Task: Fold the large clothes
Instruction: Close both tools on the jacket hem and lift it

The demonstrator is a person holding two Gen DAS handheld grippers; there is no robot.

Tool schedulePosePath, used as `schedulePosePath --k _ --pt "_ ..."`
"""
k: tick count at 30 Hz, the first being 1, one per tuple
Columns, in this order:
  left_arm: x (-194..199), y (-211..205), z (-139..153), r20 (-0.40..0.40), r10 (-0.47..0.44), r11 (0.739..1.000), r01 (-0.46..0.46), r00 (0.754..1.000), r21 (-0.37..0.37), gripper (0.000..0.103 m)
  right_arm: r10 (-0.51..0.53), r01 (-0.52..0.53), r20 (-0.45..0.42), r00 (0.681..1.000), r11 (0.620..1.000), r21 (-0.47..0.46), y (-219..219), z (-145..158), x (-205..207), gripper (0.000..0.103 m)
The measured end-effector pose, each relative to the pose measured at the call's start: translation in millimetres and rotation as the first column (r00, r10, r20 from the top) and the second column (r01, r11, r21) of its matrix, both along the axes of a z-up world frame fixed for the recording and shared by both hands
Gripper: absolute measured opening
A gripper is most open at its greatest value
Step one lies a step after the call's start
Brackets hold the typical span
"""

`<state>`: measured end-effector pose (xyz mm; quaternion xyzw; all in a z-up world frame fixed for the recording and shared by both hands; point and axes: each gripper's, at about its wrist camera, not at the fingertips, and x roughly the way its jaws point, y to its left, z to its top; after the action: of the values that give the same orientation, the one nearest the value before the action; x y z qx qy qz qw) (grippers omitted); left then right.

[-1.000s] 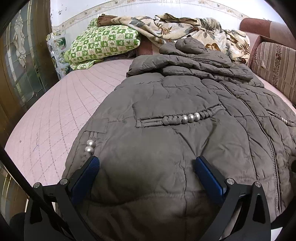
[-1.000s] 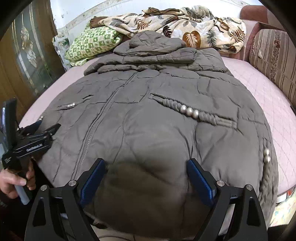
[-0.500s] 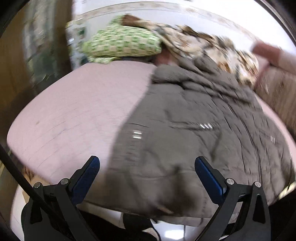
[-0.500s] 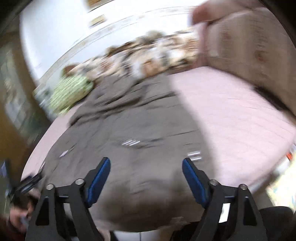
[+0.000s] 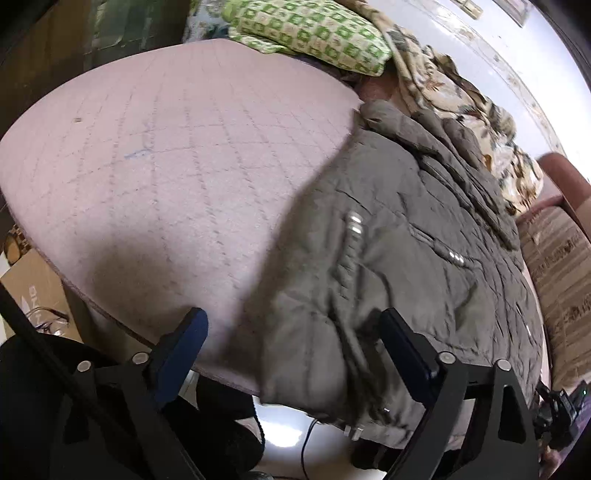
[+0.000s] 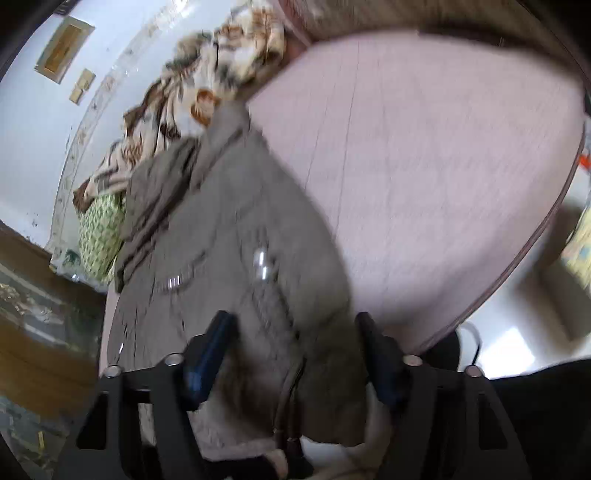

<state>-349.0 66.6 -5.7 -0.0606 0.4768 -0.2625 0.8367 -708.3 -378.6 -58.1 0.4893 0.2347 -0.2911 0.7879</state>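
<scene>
Both tools swung out to jacket (image 5: 406, 258) hem corners at bed (image 5: 166, 166) near edge, left tool (image 5: 295, 347) & right tool (image 6: 295, 343) jaws just closing round hem, prob not yet gripping; next: pinch, fold fwd.

- One grey-brown padded coat (image 5: 424, 258), lying on the bed.
- One bed with a pink quilted cover (image 5: 166, 166).
- One green-and-cream checked pillow (image 5: 314, 33) at the head of the bed.
- One crumpled leaf-print blanket (image 5: 454, 96) beside that pillow.
- One striped cushion (image 5: 561, 266) at the far side of the coat.
- One cardboard box (image 5: 33, 291) on the floor by the bed.
- Two grippers, each with two blue-padded fingers (image 5: 181, 347); four fingers in all.
</scene>
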Motion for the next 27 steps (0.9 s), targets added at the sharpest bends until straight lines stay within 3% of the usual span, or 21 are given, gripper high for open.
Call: schedulePosePath --k 2,7,10,13,15,18,20,22,24,27 --pt "-8.7 -6.1 -1.5 0.01 -0.017 1.0 0.017 1.0 0.011 0.087 0.0 0.0 -0.003 1.0 1.0 -0.022 5.5 0.2 2.5 0.058" --pt "-23.3 -14.1 3.5 0.08 -0.06 0.998 0.058 0.995 0.03 0.061 0.068 -0.067 0.015 0.998 0.995 -0.072 24.0 8.0 13.1 0.043" --pt "-25.0 -18.6 3.4 0.101 -0.065 0.997 0.06 0.993 0.052 0.06 0.089 -0.091 -0.023 0.996 0.987 -0.131 35.3 12.3 19.6 0.043" --pt "-21.8 -18.5 -0.1 0.088 -0.053 0.998 0.049 0.995 0.046 0.066 0.029 -0.033 -0.051 0.998 0.996 -0.084 25.6 -1.0 17.0 0.044" --pt "-21.7 -19.2 -1.9 0.093 -0.052 0.998 0.048 0.994 0.045 0.072 0.014 -0.014 -0.007 1.0 1.0 -0.022 19.0 -9.0 13.8 0.046" --pt "-26.3 -25.7 -1.6 0.109 -0.078 0.996 0.073 0.991 0.057 0.077 0.056 -0.056 0.008 0.998 0.998 -0.029 21.6 -7.3 17.1 0.048" --pt "-32.5 -28.5 3.0 0.141 -0.107 0.993 0.1 0.984 0.055 0.064 0.099 -0.097 0.024 0.995 0.993 -0.066 27.7 -0.2 21.2 0.03" --pt "-37.1 -33.1 5.0 0.174 -0.119 0.991 0.106 0.978 0.079 0.061 0.138 -0.131 0.031 0.99 0.978 -0.165 40.3 14.5 24.9 0.023" --pt "-35.2 -33.8 3.6 0.172 -0.108 0.992 0.096 0.979 0.077 0.061 0.139 -0.139 -0.016 0.99 0.964 -0.226 48.0 20.1 29.6 0.023" --pt "-29.8 -35.6 -0.6 0.165 -0.083 0.995 0.073 0.983 0.068 0.07 0.113 -0.114 -0.016 0.993 0.981 -0.159 37.3 6.1 29.9 0.023"
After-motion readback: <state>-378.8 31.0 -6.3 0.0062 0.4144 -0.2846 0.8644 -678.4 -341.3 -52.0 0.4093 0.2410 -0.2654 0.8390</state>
